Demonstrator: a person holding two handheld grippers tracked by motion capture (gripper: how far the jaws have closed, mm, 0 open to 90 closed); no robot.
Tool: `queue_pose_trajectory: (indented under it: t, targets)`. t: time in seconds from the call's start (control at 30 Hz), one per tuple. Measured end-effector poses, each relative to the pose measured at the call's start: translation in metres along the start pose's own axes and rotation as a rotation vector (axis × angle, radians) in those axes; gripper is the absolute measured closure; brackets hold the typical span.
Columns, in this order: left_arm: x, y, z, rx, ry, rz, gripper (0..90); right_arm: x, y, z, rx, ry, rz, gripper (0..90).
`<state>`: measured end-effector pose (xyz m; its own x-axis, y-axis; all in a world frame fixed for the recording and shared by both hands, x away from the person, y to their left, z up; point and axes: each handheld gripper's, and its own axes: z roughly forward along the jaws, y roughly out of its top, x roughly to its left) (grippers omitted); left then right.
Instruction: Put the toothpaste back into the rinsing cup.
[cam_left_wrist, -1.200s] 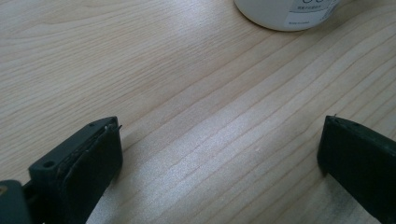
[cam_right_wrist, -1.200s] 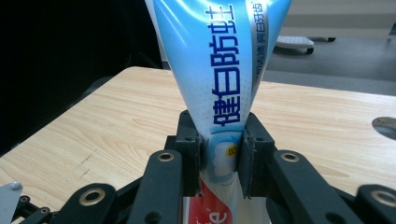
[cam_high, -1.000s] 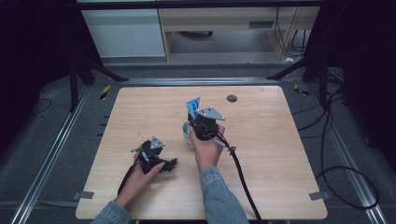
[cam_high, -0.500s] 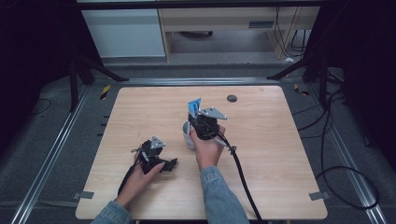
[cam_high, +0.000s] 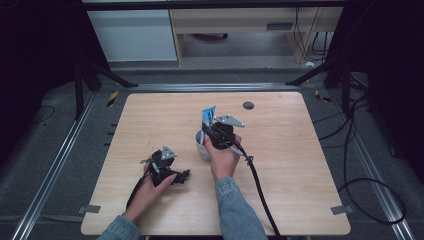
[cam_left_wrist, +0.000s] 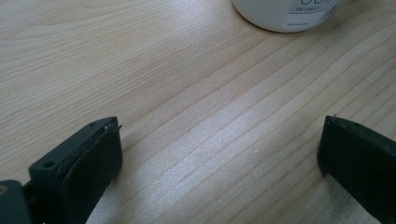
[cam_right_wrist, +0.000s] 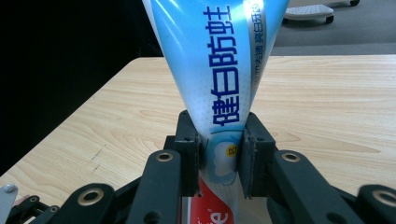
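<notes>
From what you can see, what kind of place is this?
Probably a lab or recording workspace, not a home: a bare wooden table stands between metal floor rails, dark stand legs rise behind it, and loose cables lie on the grey floor.

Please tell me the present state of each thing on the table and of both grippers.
toothpaste tube: clamped, upright, flat end up.
right gripper: shut on the tube.
left gripper: open, nothing between its jaws.
white cup: standing upright on the table.
table: bears the cup and a small dark disc.
</notes>
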<state>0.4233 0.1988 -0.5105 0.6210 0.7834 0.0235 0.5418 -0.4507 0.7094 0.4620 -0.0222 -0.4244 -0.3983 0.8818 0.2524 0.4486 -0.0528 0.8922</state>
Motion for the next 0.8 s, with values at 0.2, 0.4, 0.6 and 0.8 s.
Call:
queue_pose_trajectory:
  t: [0.2, 0.4, 0.6, 0.8]
  targets:
    - [0.0, 0.0, 0.0, -0.002, 0.0, -0.001, 0.0, -0.004, 0.001, 0.001, 0.008, 0.008, 0.013, 71.6]
    - [0.0, 0.0, 0.0, -0.002, -0.001, -0.001, 0.0, -0.009, 0.002, 0.001, 0.015, 0.016, 0.031, 71.1]
    - [0.0, 0.0, 0.0, -0.002, -0.001, -0.001, 0.0, -0.013, 0.003, 0.0, 0.022, 0.02, 0.03, 70.3]
    - [0.0, 0.0, 0.0, -0.002, -0.002, -0.001, 0.0, -0.015, 0.003, 0.0, 0.034, 0.019, 0.024, 66.6]
